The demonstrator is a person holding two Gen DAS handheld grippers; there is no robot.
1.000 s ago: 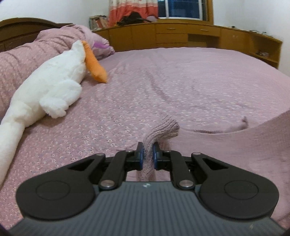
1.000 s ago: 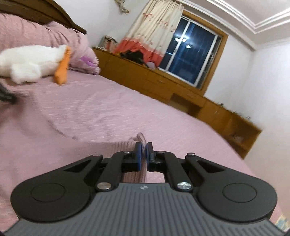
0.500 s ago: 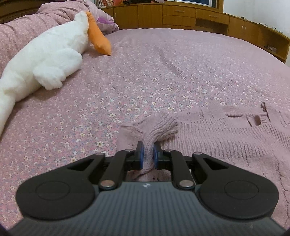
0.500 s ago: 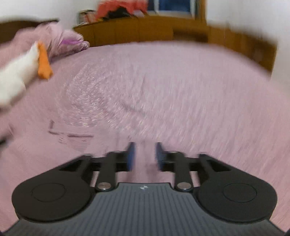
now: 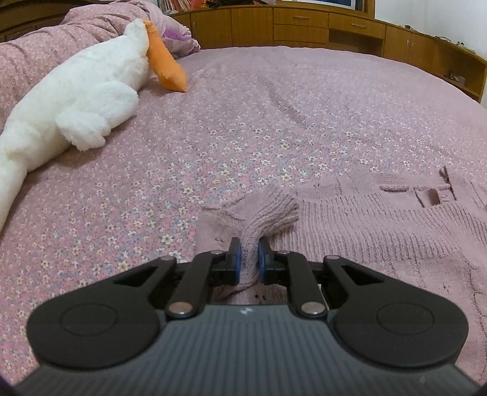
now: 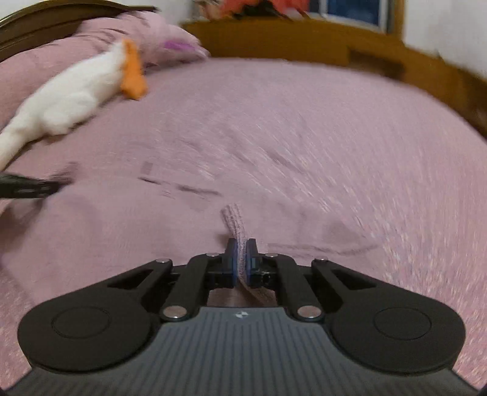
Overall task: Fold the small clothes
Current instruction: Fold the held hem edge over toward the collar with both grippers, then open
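Note:
A mauve knitted sweater lies spread on the flowered bedspread, to the right in the left wrist view. My left gripper is shut on a ribbed corner of it, which bunches up just past the pads. In the blurred right wrist view the sweater covers the lower left. My right gripper has its jaws closing tight on a thin ribbed strip of the knit, and the pads press on it. The left gripper shows at the far left edge there.
A white plush goose with an orange beak lies at the left by a bunched quilt. Wooden cabinets run along the far side of the bed.
The sweater, held up a second ago, now lies flat on the bed. My left gripper sank with its corner, then kept still. My right gripper opened, shifted and shut again on a knit strip.

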